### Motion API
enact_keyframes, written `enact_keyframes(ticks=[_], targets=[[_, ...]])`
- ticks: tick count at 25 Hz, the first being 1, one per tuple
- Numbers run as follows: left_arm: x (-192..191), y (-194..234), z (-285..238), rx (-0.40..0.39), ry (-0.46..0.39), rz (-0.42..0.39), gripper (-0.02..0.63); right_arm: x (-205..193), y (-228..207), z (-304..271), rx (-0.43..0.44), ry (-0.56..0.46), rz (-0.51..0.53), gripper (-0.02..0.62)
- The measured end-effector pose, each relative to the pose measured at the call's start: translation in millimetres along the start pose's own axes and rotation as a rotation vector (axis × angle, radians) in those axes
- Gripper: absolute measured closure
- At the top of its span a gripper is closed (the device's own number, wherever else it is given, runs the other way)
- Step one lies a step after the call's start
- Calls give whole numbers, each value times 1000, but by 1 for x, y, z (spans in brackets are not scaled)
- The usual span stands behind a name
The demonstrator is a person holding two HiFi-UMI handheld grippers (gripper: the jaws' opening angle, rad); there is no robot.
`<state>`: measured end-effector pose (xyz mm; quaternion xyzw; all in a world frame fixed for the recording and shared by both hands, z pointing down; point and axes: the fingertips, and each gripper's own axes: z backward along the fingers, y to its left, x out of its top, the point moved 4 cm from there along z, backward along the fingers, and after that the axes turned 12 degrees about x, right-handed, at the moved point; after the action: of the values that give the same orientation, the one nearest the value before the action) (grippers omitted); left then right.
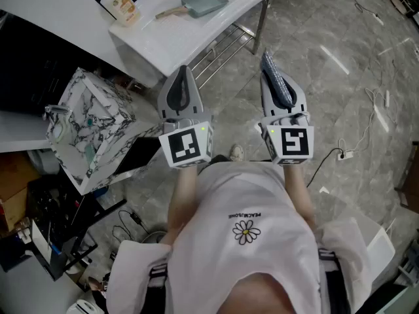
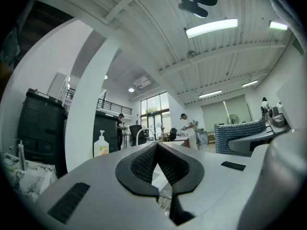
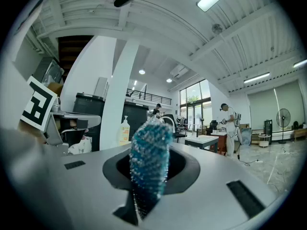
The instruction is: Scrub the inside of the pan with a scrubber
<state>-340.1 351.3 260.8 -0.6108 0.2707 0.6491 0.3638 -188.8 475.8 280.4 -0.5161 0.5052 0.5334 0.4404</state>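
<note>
Only the head view shows the pan. It lies in the white sink at the top of the frame, its wooden handle pointing left, well apart from both grippers. A soap bottle stands on the sink's left corner. Left of the person is a marble-patterned box, and cables trail over the tiled floor.

The left gripper view adds what the head view cannot. The left gripper has its dark pads pressed together with nothing between them. Past it are the soap bottle, a white pillar, and at the right edge the scrubber in the other gripper.

The right gripper view shows the right gripper pinching the blue scrubber, which stands upright between the jaws and sticks out past their tips. At its left edge is the left gripper's marker cube, and far right a standing fan.

By count there are two grippers, both held level in front of the person, and two marker cubes. There is one pan, one scrubber and one soap bottle. Three distant people appear in the left gripper view and two in the right.
</note>
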Motion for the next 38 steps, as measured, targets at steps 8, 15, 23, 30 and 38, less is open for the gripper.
enact_keyframes(ticks=[8,15,23,30,38], targets=[[2,1,-7,5,-18,6,591,-10,-4,-8,32,1,-17,540],[-1,1,-13,14,-13,17,591,-19,-9,-15,37,4,-45,540],[2,0,-15,8,-15,1,591,-38,-17,-20,5,49,-79,540],[2,11,-36,40,-25,-2,591,-35,-31,-33,-2,6,-111,540],[-1,6,-101,26,-68,-7,591,-35,-75,-83,-21,-30,-116,540]])
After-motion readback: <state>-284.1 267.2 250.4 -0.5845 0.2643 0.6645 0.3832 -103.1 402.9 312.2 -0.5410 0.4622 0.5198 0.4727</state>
